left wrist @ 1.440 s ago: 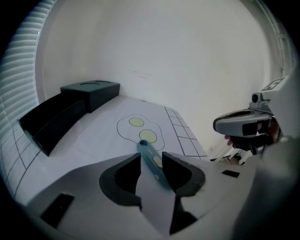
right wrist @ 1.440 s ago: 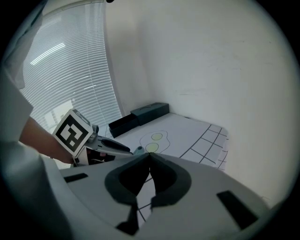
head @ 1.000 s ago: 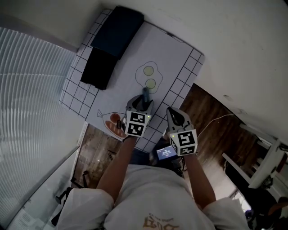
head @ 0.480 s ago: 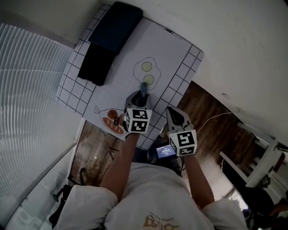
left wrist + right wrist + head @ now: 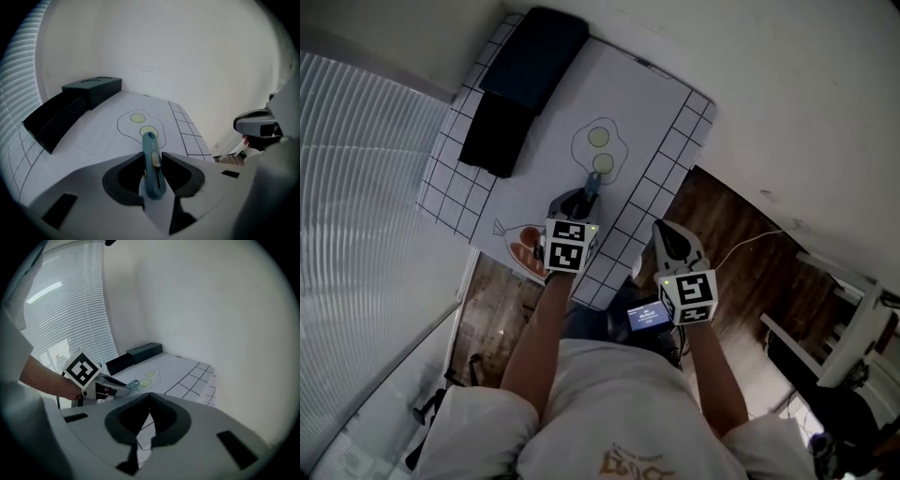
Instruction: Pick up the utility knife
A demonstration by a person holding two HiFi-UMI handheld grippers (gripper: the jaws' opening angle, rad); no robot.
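The grab is nearly done: the left gripper point(image 5: 151, 159) has just been closing its jaws, and they now pinch the utility knife point(image 5: 149, 142) from both sides. The knife's blue tip reaches toward the egg drawing point(image 5: 140, 125) on the mat point(image 5: 93, 140).

What remains is the lift. It probably has not cleared the mat yet, though I cannot be sure (the gripper's body covers its underside).

The right gripper point(image 5: 150, 397) waits empty with its jaws together, well to the right of the egg drawing and past the mat's edge.

In the head view most of the knife is hidden under the left gripper.
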